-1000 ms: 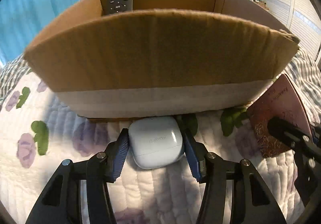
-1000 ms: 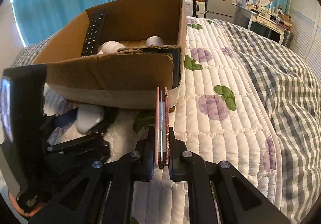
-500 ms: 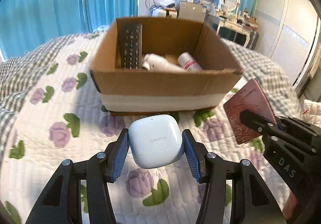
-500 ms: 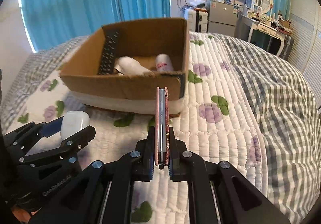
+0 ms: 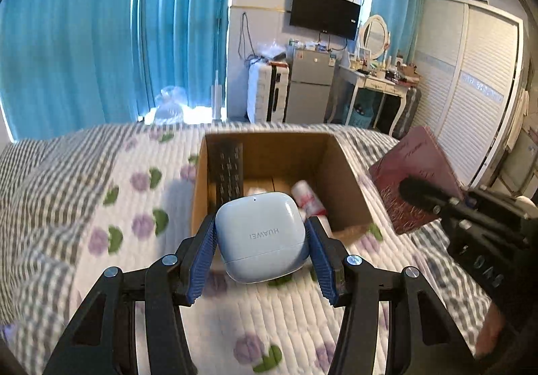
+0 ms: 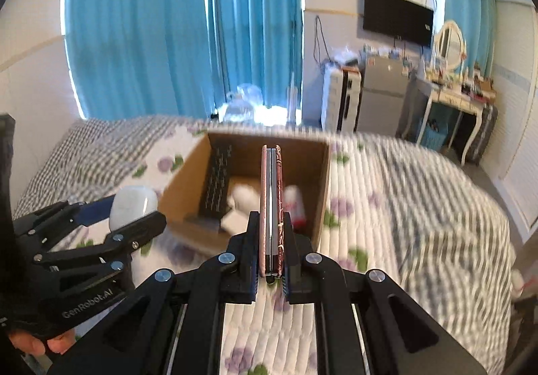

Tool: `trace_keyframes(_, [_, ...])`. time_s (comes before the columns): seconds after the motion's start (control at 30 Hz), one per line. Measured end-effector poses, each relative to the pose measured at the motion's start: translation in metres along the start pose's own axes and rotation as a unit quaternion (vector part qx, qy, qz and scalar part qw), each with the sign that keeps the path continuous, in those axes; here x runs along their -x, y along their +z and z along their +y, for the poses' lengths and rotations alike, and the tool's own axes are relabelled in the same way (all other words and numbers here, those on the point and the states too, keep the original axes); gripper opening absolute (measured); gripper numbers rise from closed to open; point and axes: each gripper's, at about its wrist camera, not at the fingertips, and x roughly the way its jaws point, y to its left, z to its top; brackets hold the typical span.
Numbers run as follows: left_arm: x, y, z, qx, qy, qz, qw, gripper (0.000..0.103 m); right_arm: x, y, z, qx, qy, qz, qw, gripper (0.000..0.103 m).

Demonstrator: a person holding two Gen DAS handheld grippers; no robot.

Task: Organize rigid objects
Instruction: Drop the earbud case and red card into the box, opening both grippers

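A pale blue earbud case (image 5: 260, 235) was held between the closed jaws of the left gripper (image 5: 261, 252), raised above the quilted bed (image 5: 101, 207) just short of the cardboard box (image 5: 349, 193). A pink phone in a patterned cover (image 6: 271, 207) was clamped edge-on in the narrowed jaws of the right gripper (image 6: 271, 260), also aloft before the box. Inside the box, a black remote control (image 5: 229, 171) was seen propped against the left wall, with a white bottle (image 5: 307, 198) lying on the floor. Blue curtains (image 5: 101, 38) were seen beyond.
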Motion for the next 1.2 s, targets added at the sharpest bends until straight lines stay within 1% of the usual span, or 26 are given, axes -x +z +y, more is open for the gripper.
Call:
trace_keyframes(0.07, [-0.012,0.013,0.002,-0.007,0.011,-0.003,0.9999,0.054,-0.006,0.014,-0.002,0.006,0.000,-0.007,1.000,0.010])
trace_keyframes(0.13, [-0.032,0.026,0.004,-0.017,0.021,0.002,0.9996,0.054,-0.019,0.027,-0.004,0.011,0.000,-0.010,1.000,0.010])
trace_keyframes(0.2, [-0.050,0.033,0.005,-0.025,0.020,0.009,0.9994,0.054,-0.033,0.033,-0.006,0.014,-0.001,-0.008,1.000,0.010])
trace_keyframes(0.27, [-0.070,0.036,0.006,-0.025,0.010,0.020,0.9994,0.054,-0.051,0.036,-0.009,0.016,-0.003,-0.002,1.000,0.010])
trace_keyframes(0.43, [-0.122,0.028,0.007,-0.023,0.000,0.066,0.9976,0.054,-0.100,0.030,-0.023,0.012,-0.002,0.024,1.000,0.010])
trace_keyframes(0.6, [-0.146,0.017,0.009,-0.019,-0.004,0.089,0.9958,0.054,-0.131,0.020,-0.035,0.006,-0.001,0.044,0.999,0.010])
trace_keyframes(0.63, [-0.149,0.015,0.010,-0.017,-0.005,0.093,0.9955,0.056,-0.133,0.018,-0.039,0.005,0.000,0.045,0.999,0.010])
trace_keyframes(0.7, [-0.153,0.015,0.012,-0.011,-0.006,0.096,0.9953,0.060,-0.139,0.016,-0.040,0.004,0.002,0.050,0.999,0.010])
trace_keyframes(0.73, [-0.152,0.016,0.012,-0.010,-0.007,0.091,0.9957,0.071,-0.140,0.015,-0.040,0.004,0.001,0.051,0.999,0.010])
trace_keyframes(0.77, [-0.150,0.016,0.012,-0.010,-0.004,0.085,0.9963,0.086,-0.141,0.014,-0.040,0.004,0.001,0.052,0.999,0.010])
trace_keyframes(0.8, [-0.145,0.017,0.012,-0.010,0.000,0.075,0.9971,0.091,-0.141,0.014,-0.040,0.004,0.001,0.052,0.999,0.010])
trace_keyframes(0.87, [-0.137,0.021,0.013,-0.012,0.004,0.052,0.9985,0.097,-0.138,0.015,-0.040,0.003,0.000,0.052,0.999,0.010])
trace_keyframes(0.93, [-0.129,0.027,0.015,-0.017,0.014,0.044,0.9988,0.098,-0.137,0.016,-0.039,0.002,0.001,0.051,0.999,0.010])
trace_keyframes(1.03, [-0.116,0.036,0.020,-0.016,0.016,0.031,0.9993,0.099,-0.135,0.021,-0.035,0.000,0.006,0.051,0.999,0.010])
trace_keyframes(1.07, [-0.110,0.039,0.023,-0.016,0.019,0.023,0.9994,0.100,-0.136,0.023,-0.034,-0.001,0.008,0.051,0.999,0.010])
trace_keyframes(1.2, [-0.097,0.047,0.035,-0.012,0.037,0.004,0.9992,0.103,-0.153,0.030,-0.025,-0.006,0.024,0.062,0.998,0.010])
